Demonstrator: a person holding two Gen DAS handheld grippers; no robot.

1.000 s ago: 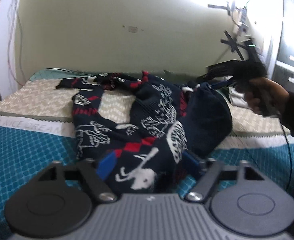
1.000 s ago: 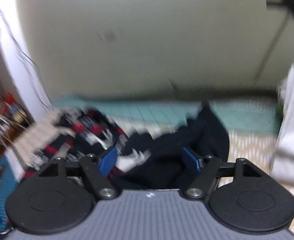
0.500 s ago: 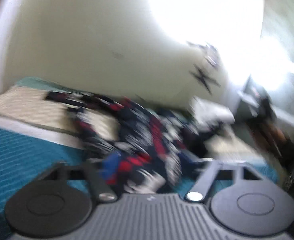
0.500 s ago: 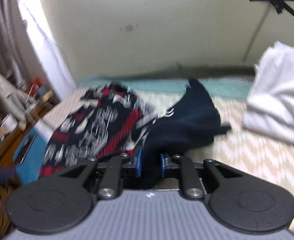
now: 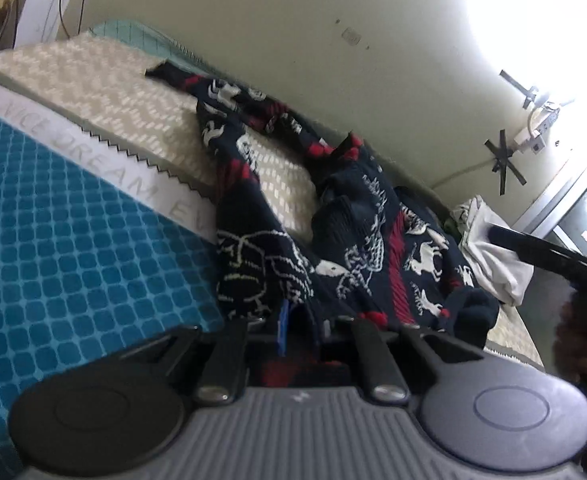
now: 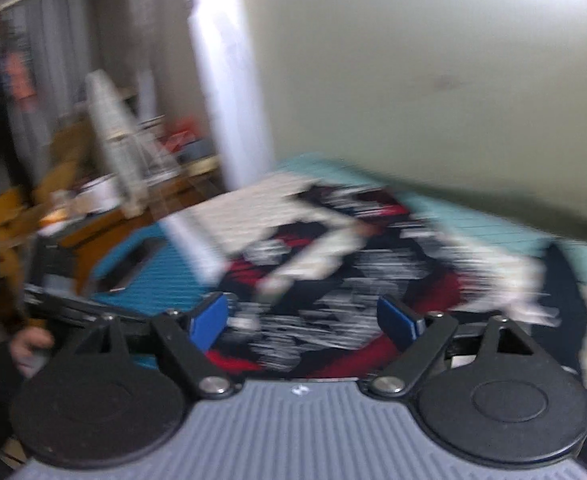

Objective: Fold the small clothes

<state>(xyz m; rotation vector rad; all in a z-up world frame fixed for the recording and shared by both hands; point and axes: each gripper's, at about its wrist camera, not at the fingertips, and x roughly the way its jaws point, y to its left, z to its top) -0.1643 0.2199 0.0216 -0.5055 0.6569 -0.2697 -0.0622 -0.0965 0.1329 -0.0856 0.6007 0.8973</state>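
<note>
Jaws of the left gripper [image 5: 301, 326] have just closed and are pinched on the near hem of the sweater [image 5: 357, 240], with dark knit fabric bunched between the blue pads. Jaws of the right gripper [image 6: 303, 322] have just opened and stand wide; its blue pads [image 6: 209, 318] are clear of the cloth, with the knit visible behind the gap between them but not gripped.

Sweater: navy with white and red pattern, lying crumpled on the bed [image 5: 73, 240]. One sleeve trails toward the far left along the wall [image 5: 293, 40]; the body lies across the cream zigzag band and the teal quilted cover.

Surroundings, left wrist view: a folded white cloth [image 5: 493, 256] lies on the bed just right of the sweater, near the wall. The other gripper's dark bar crosses the right edge, in front of that cloth.

Surroundings, right wrist view: heavily blurred. A cluttered wooden table [image 6: 113, 200] stands left of the bed. A hand [image 6: 29, 346] shows at the lower left edge.
</note>
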